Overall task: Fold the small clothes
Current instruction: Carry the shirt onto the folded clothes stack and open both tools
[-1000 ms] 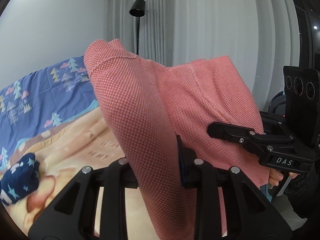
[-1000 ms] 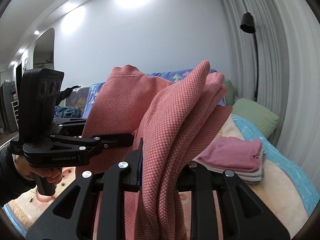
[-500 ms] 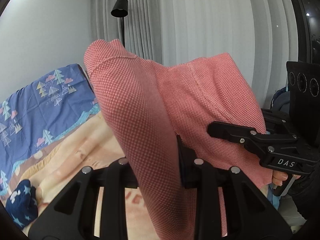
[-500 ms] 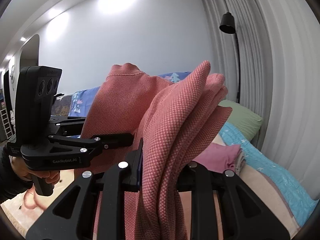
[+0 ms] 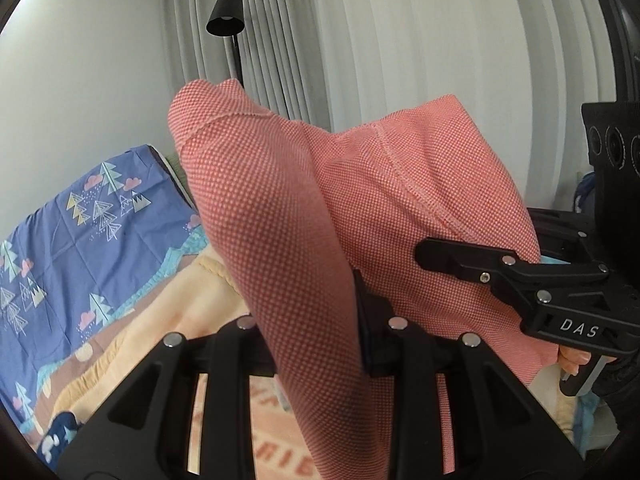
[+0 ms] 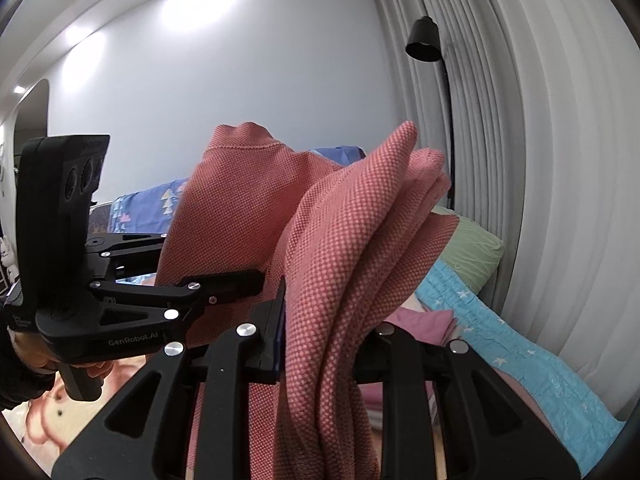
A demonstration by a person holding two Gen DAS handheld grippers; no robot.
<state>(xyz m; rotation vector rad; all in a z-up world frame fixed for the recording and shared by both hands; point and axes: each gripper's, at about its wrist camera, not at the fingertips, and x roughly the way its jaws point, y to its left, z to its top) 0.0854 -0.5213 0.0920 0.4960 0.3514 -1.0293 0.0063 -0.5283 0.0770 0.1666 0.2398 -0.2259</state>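
The left hand-held gripper (image 5: 320, 344) pinches one bunched edge of the red knit garment (image 5: 400, 200); the right hand-held gripper (image 6: 320, 352) pinches the other, gathered in folds. The cloth hangs stretched between them, lifted above the bed (image 5: 168, 320), near folded pink clothes (image 6: 420, 320).

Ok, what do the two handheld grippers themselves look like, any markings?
Both are matte black plastic with silver screw heads and open triangular frames. The left gripper reads "GenRobot.AI" on its side and carries an upright block with round lenses. The right gripper is marked "DAS". The left hand wears a dark sleeve.
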